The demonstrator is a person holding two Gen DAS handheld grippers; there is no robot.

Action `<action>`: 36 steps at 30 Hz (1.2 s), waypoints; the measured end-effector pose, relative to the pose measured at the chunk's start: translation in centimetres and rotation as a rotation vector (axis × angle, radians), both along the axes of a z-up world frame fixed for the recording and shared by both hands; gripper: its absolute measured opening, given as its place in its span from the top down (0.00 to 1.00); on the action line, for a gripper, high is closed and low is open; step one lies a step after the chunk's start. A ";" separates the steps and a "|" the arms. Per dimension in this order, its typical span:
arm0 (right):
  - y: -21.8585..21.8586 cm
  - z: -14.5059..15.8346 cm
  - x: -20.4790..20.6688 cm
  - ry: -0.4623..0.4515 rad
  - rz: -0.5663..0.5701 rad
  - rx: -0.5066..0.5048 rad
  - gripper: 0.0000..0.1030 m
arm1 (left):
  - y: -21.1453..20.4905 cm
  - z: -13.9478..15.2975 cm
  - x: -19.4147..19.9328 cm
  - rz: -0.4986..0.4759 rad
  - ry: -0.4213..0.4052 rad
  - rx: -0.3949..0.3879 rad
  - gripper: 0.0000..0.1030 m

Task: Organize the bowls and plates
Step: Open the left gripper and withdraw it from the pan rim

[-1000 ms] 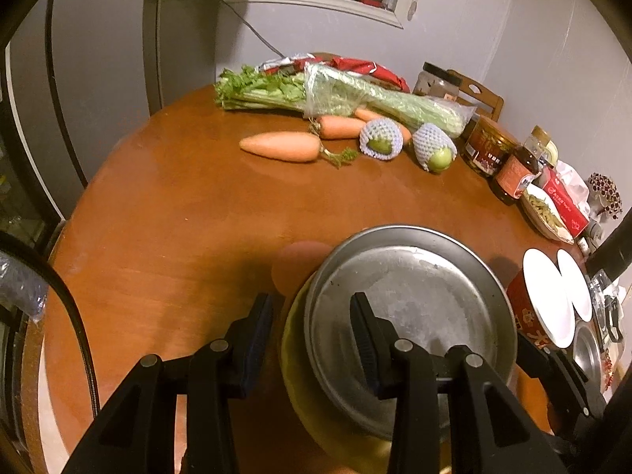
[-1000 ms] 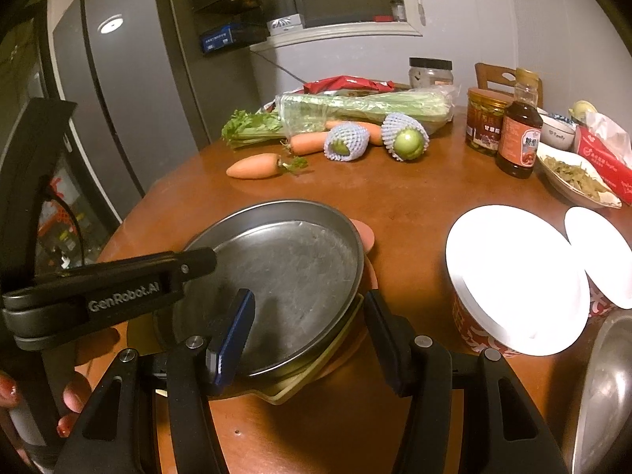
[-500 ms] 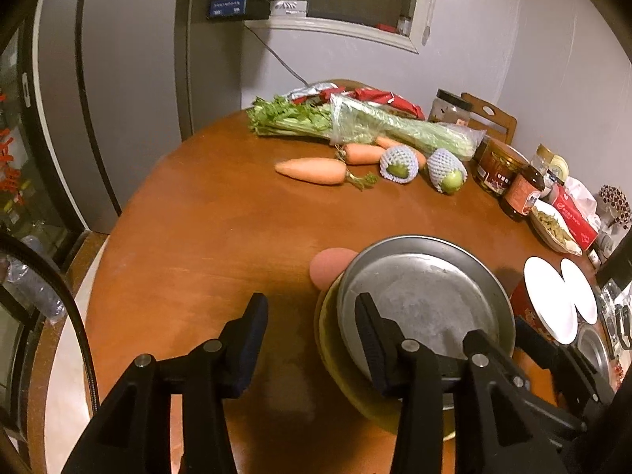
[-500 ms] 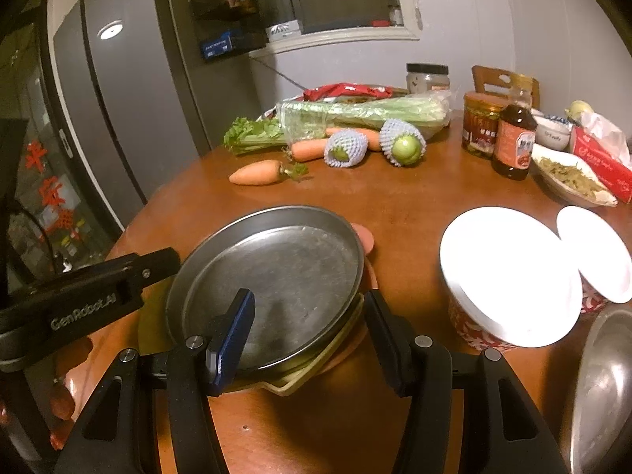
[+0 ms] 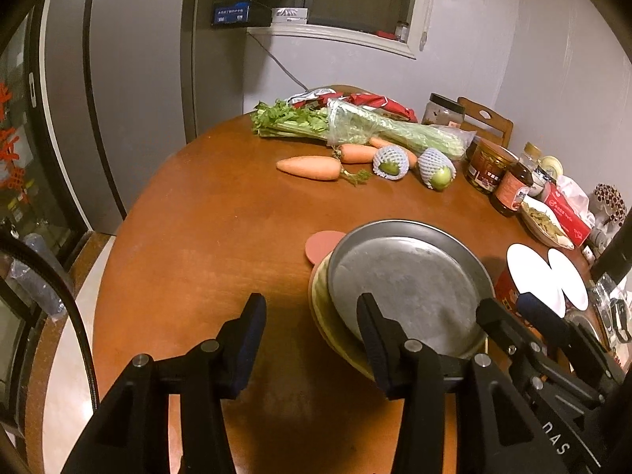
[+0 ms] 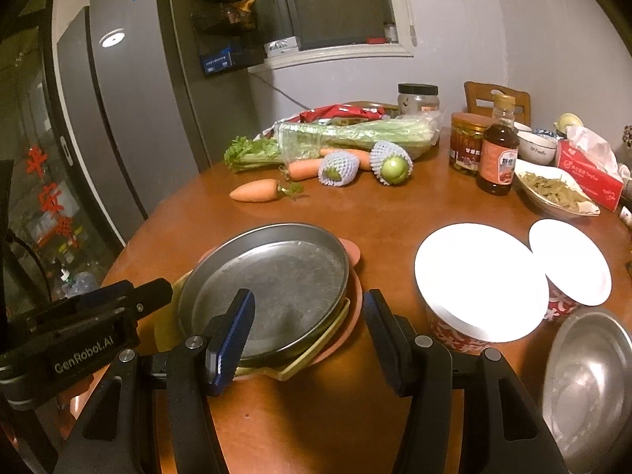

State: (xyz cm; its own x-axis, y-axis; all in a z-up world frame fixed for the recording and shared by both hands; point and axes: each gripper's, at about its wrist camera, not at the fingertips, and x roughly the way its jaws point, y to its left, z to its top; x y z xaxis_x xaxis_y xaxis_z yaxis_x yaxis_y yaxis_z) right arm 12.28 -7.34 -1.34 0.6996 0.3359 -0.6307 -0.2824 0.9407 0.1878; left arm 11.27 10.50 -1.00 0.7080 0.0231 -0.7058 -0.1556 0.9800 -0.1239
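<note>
The left gripper [image 5: 312, 335] is wide open and holds nothing; its right finger sits in front of the plate stack. The right gripper [image 6: 310, 335] is wide open too, with its fingers on each side of the near rim of the stack, and it grips nothing.

The metal plate [image 6: 268, 288] is round, grey and dull, with small scratches and a raised rim. It sits on top of a yellow plate [image 6: 312, 359] and a pink plate [image 6: 351, 304], on the brown wooden table [image 6: 395, 213].

At 3 o'clock from the stack stand two red paper bowls with flat white lids [image 6: 480, 280]. At 4 o'clock is a shiny steel bowl [image 6: 588, 387].

Far off at 12 o'clock lie smooth orange carrots [image 6: 256, 190], green fruits in white foam nets [image 6: 389, 164] and long celery in a clear bag [image 6: 355, 134]
</note>
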 end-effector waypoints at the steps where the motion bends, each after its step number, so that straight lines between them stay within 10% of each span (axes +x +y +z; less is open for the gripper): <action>1: -0.1 0.2 -0.2 -0.005 0.000 0.000 0.42 | -0.1 0.1 -0.1 0.001 -0.002 0.002 0.54; 36: -11.8 5.8 -6.9 -0.167 -0.152 -0.088 0.38 | -11.1 5.0 -3.1 -0.176 -0.090 0.042 0.40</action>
State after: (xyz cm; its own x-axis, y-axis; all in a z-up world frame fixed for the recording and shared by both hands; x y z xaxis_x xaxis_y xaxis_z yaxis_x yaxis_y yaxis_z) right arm 5.34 -19.14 4.50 0.8348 0.1682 -0.5242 -0.1569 0.9854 0.0663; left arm 8.14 -0.59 4.01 0.7636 -0.0783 -0.6409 0.0281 0.9957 -0.0881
